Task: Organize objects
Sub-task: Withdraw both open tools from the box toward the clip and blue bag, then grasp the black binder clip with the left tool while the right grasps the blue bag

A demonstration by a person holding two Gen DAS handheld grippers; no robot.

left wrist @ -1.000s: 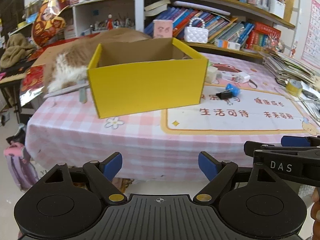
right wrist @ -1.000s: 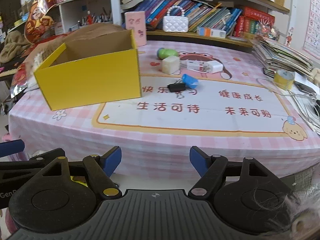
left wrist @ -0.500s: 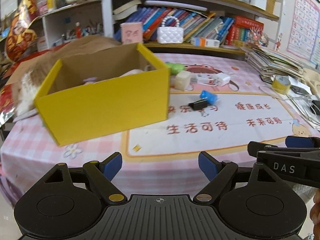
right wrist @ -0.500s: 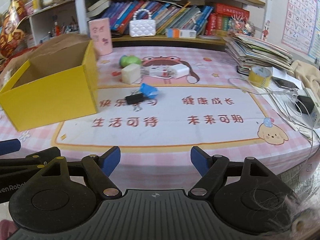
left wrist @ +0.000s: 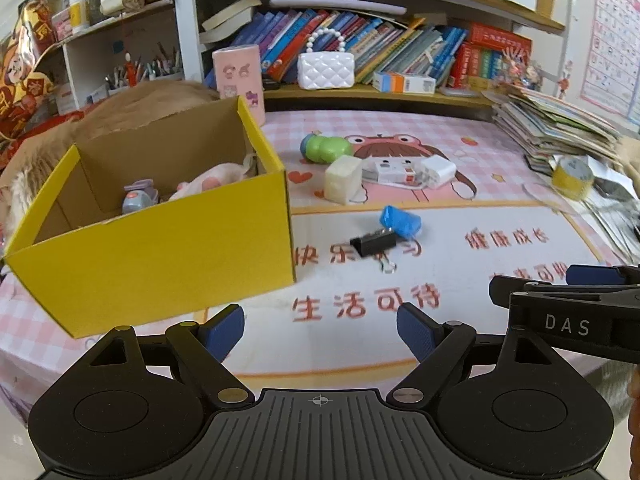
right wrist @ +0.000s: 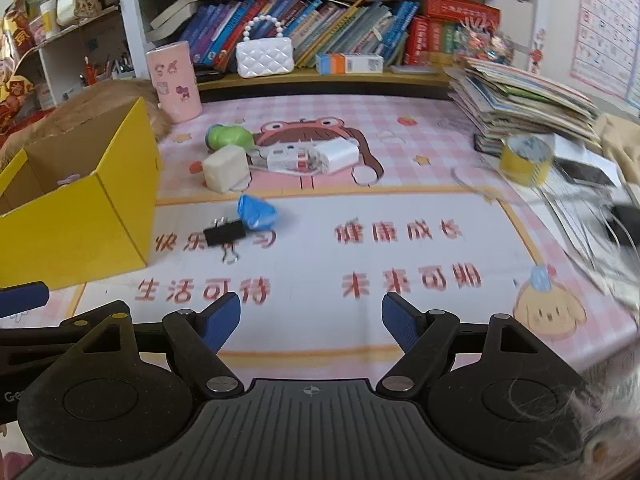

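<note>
Both grippers hang over the table's near edge with nothing in them: our left gripper [left wrist: 320,326] stands spread wide just in front of the yellow box [left wrist: 160,256], and our right gripper [right wrist: 312,320] is likewise parted, empty, over the printed mat [right wrist: 400,256]. We see the box at the table's left side, holding a pink soft toy [left wrist: 216,178] and a small purple toy [left wrist: 138,196]. Toward the middle lie a black binder clip [right wrist: 225,233] touching a blue bundle [right wrist: 257,211]; behind them, a white cube [right wrist: 225,168], a green toy [right wrist: 229,136] and a white charger [right wrist: 316,155]. Yellow tape [right wrist: 525,160] sits near the right edge.
</note>
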